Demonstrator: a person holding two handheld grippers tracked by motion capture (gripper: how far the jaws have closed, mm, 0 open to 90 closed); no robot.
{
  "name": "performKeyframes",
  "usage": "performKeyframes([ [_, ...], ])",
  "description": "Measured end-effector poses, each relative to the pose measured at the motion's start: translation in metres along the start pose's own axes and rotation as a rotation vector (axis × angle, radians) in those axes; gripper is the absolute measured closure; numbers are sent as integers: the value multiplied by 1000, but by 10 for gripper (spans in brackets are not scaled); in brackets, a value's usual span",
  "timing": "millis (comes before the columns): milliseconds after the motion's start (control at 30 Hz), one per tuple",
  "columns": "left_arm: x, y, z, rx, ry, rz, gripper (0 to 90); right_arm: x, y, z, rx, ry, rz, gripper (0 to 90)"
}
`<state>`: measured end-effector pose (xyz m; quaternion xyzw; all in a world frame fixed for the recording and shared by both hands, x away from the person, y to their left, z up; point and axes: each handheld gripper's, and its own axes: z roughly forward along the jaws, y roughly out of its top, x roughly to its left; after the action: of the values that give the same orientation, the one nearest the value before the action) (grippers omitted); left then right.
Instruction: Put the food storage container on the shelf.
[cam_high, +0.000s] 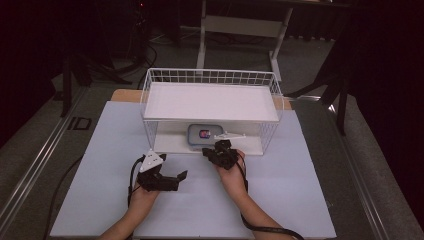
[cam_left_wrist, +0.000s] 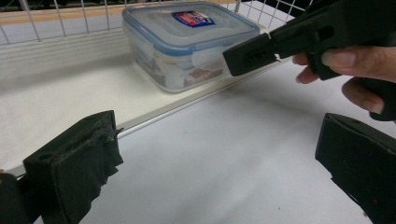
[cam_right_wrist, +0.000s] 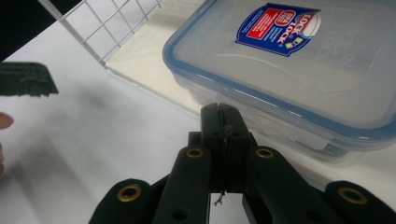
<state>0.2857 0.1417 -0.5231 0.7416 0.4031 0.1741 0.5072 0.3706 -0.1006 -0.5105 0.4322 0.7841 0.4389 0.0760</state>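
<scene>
— Where are the arms?

— Both forearms enter from the near edge. The left hand (cam_high: 141, 196) grips the left hand-held gripper (cam_high: 172, 178), which lies low and points right, its jaws standing wide apart.

— And the other?

— The right hand (cam_high: 233, 172) holds the right hand-held gripper (cam_high: 220, 145) farther forward, aimed away from the person. Its jaws are pressed together, pads meeting with nothing between them. Fingers (cam_left_wrist: 349, 58) curl round its body.
</scene>
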Motion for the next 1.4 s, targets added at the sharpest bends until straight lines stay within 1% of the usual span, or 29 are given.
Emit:
performKeyframes([
  [100, 0, -1, 1, 2, -6, -5, 6, -2, 2, 3, -4, -5, 10, 900],
  [200, -1, -2, 2, 7, -10, -2, 6, -4, 3, 5, -5, -8, 14, 900],
  [233, -1, -2, 2, 7, -10, -2, 6, -6, 3, 6, -4, -18, 15, 900],
  [333, 0, -2, 1, 2, -10, -6, 6, -8, 5, 8, -4, -21, 28, 900],
  [467, 1, -1, 1, 2, -13, -8, 7, -9, 7, 11, -8, -22, 30, 900],
  [500, 0, -1, 0, 3, -12, -6, 7, -9, 8, 11, -9, -28, 33, 900],
  [633, 1, -1, -1, -4, -13, -6, 7, -10, 8, 11, -10, -24, 35, 899],
  [700, 1, -1, -1, -4, -18, 0, 7, -7, 8, 8, -16, -16, 34, 899],
  [767, 0, 0, -2, -13, -32, 6, 6, -5, 7, 3, -18, -8, 22, 892],
  [833, -2, 1, -2, -11, -40, 17, 6, -2, 5, -3, -17, -1, 2, 875],
  [900, -4, 2, -3, -21, -68, 25, 6, 0, 2, -11, -16, 7, -9, 863],
  [933, -6, 4, -3, -17, -67, 39, 7, 0, 0, -15, -16, 11, -14, 845],
  [967, -6, 4, -3, -17, -67, 39, 6, 0, 0, -15, -16, 11, -14, 845],
  [1000, -9, 7, -6, -30, -88, 49, 6, 1, -4, -24, -16, 24, -19, 827],
  [1033, -11, 8, -7, -32, -85, 55, 6, 2, -7, -29, -19, 29, -20, 820],
  [1100, -12, 11, -10, -43, -108, 56, 6, 3, -13, -38, -20, 38, -30, 798],
  [1133, -12, 11, -10, -43, -108, 56, 6, 3, -13, -38, -20, 38, -30, 798],
  [1167, -15, 14, -13, -49, -119, 69, 7, 4, -18, -46, -23, 42, -43, 750],
  [1200, -16, 16, -14, -49, -128, 75, 7, 5, -20, -50, -23, 47, -50, 713],
  [1233, -16, 16, -14, -49, -128, 75, 6, 6, -23, -54, -30, 48, -51, 683],
  [1267, -18, 18, -18, -52, -140, 84, 6, 6, -24, -57, -37, 52, -54, 624],
  [1333, -20, 20, -20, -52, -162, 90, 6, 7, -27, -63, -55, 52, -54, 510],
  [1400, -22, 21, -23, -56, -194, 88, 6, 6, -29, -69, -71, 60, -48, 380],
])
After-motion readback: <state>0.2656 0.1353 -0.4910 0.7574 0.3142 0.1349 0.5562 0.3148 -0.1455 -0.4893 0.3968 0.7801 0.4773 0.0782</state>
